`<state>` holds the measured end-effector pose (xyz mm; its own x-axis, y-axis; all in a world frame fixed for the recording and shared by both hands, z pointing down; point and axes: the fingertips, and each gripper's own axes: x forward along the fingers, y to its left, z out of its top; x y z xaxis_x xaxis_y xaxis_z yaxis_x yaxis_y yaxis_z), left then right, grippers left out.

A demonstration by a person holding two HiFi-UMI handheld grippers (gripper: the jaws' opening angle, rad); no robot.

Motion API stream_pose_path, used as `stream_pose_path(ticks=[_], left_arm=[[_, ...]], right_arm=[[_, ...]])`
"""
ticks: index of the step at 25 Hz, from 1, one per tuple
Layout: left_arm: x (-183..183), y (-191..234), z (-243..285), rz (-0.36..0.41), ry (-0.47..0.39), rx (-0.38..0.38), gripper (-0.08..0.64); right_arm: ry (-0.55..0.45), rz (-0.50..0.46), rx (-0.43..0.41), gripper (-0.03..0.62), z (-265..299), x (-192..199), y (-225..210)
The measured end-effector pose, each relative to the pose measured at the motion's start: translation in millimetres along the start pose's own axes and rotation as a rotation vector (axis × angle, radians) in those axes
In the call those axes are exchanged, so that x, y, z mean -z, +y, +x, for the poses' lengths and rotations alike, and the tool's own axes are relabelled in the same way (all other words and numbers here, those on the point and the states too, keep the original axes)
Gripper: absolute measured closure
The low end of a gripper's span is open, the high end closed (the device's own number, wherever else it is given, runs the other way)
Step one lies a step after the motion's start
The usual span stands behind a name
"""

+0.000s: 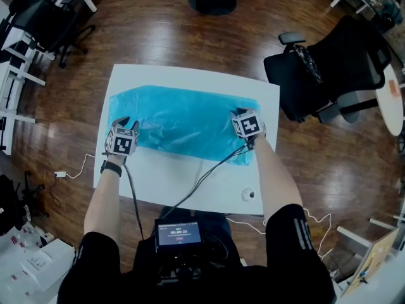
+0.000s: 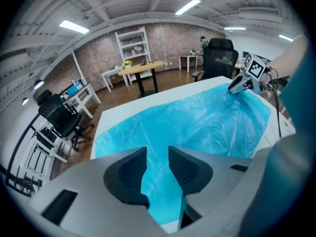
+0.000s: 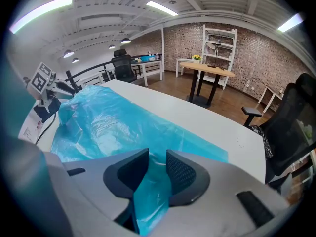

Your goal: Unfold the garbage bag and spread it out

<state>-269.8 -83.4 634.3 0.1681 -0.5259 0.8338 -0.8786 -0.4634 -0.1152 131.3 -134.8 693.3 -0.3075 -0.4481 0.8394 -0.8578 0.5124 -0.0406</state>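
Broadly, the white tabletop (image 1: 190, 182) is carrying the blue garbage bag (image 1: 183, 122), which is lying flattened and wrinkled across its middle, reaching from near the left edge to near the right edge. The right tongs (image 3: 157, 169) are pinching a raised fold of film at the bag's right end. The left tongs (image 2: 158, 169) are hovering over the bag's left end with jaws apart, gripping nothing. A small round object (image 1: 250, 195) is sitting by the near right corner.
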Motion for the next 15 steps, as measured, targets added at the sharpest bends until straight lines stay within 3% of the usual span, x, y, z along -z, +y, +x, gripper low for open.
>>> stream_pose_path(ticks=[5, 9, 15], left_arm=[[24.4, 8.2, 30.0, 0.012, 0.08, 0.009, 0.414], [37.6, 26.9, 30.9, 0.006, 0.142, -0.038, 0.414], [39.8, 27.3, 35.6, -0.02, 0.138, -0.023, 0.414]], right_arm=[[-0.005, -0.004, -0.001, 0.445, 0.8, 1.1, 0.8], [-0.012, -0.014, 0.0, 0.445, -0.5, -1.7, 1.6], [-0.017, -0.019, 0.004, 0.445, -1.5, -0.5, -1.0]])
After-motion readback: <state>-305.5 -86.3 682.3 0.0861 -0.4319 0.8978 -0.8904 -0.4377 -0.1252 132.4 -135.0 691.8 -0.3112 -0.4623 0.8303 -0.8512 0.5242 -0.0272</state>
